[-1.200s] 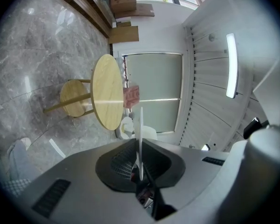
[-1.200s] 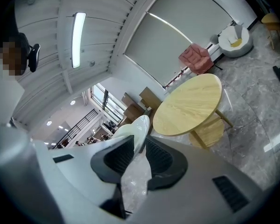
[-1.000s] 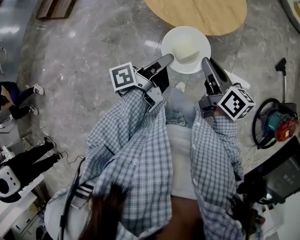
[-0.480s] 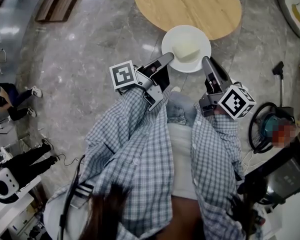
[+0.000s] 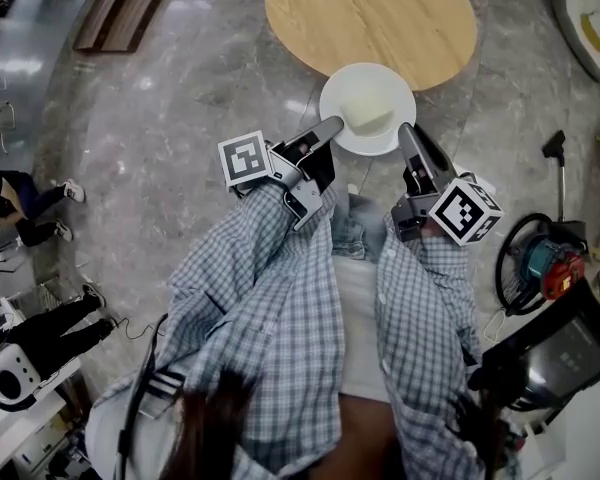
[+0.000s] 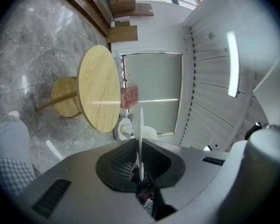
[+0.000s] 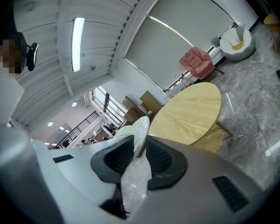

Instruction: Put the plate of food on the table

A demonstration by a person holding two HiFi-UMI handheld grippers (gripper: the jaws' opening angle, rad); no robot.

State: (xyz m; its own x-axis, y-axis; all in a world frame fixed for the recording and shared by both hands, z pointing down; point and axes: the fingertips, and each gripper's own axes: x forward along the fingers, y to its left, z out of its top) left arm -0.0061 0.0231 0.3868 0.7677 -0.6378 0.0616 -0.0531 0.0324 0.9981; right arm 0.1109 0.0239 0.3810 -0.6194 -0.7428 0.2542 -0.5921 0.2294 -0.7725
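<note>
1. Carried level in the air between both grippers, over the grey marble floor (image 5: 180,118) and right at the near edge of the round light-wood counter (image 5: 370,13): a round white glazed plate (image 5: 352,88) bearing a pale block of food (image 5: 366,116).
2. Left gripper (image 5: 330,126): jaws clamped on the plate's left rim, seen edge-on as a thin white line between the ribbed pads in the left gripper view.
3. Right gripper (image 5: 407,131): jaws closed on the opposite rim, with a narrow bite only.
4. By the look of it, stiff and breakable, especially above stone; glazed rim probably slick; weight modest, shared by two holds.
5. Best kept by the two opposing rim points and held flat, lest the loose food slide; not yet resting on the counter, so the set-down remains to do.
</note>
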